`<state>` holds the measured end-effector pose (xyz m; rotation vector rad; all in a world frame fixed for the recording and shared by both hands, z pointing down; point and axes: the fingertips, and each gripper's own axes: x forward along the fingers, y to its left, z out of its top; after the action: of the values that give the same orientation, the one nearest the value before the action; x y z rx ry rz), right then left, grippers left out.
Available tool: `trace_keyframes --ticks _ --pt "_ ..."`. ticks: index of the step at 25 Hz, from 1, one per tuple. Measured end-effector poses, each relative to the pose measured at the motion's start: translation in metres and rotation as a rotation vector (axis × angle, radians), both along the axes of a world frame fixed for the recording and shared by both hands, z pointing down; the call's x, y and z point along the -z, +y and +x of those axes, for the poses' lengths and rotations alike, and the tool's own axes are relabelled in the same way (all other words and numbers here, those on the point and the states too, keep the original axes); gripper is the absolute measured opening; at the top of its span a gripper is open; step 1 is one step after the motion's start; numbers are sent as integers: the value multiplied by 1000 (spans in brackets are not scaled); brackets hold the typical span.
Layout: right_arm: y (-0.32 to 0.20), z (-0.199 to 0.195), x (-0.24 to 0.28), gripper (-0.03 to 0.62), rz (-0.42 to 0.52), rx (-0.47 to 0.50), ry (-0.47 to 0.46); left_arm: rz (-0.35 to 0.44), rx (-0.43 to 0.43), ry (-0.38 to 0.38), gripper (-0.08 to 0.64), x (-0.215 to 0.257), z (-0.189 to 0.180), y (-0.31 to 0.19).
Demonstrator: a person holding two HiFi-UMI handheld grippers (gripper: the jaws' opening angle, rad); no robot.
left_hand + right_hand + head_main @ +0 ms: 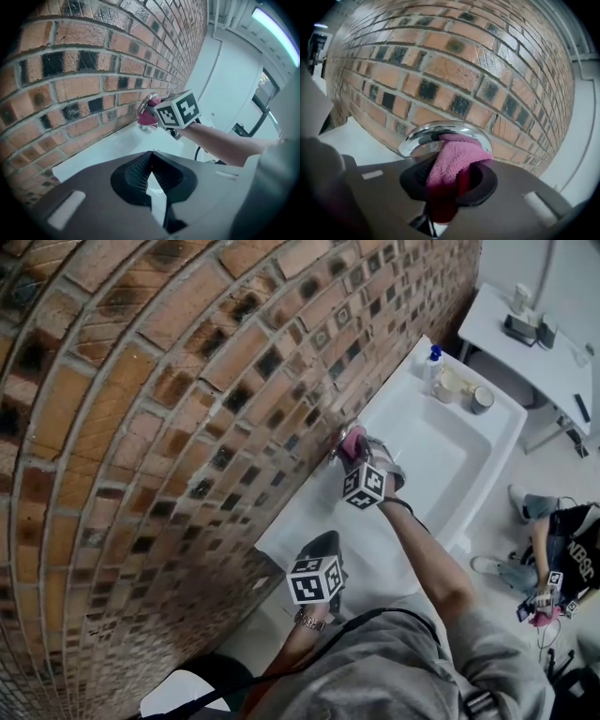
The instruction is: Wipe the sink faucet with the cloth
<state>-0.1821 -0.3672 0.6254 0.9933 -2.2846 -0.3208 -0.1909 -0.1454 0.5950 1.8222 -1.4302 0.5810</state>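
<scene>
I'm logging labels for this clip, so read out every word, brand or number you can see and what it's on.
No text reads clearly in any view.
On the left cube and right cube: square marker patterns, no words.
On the seated person's shirt: white letters, too blurred to read.
On the blue-capped bottle: label too small to read.
On the cloth and faucet: no print.

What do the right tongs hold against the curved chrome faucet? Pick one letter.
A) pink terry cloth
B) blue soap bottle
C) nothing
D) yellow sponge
A: the right gripper view shows the right tongs shut on a pink terry cloth that lies against the curved chrome faucet.
</scene>
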Motion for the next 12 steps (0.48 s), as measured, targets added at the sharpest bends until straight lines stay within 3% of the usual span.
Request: trace_keyframes --ticks 5,9,12 --pt "29 -8 -20 78 134 176 193 6 -7 -1 14 1 3 0" --pt "53 -13 -41 78 88 283 258 7 -25 0 14 2 11 2" --pt "89 -26 -55 77 44 463 291 11 -40 0 14 2 16 1"
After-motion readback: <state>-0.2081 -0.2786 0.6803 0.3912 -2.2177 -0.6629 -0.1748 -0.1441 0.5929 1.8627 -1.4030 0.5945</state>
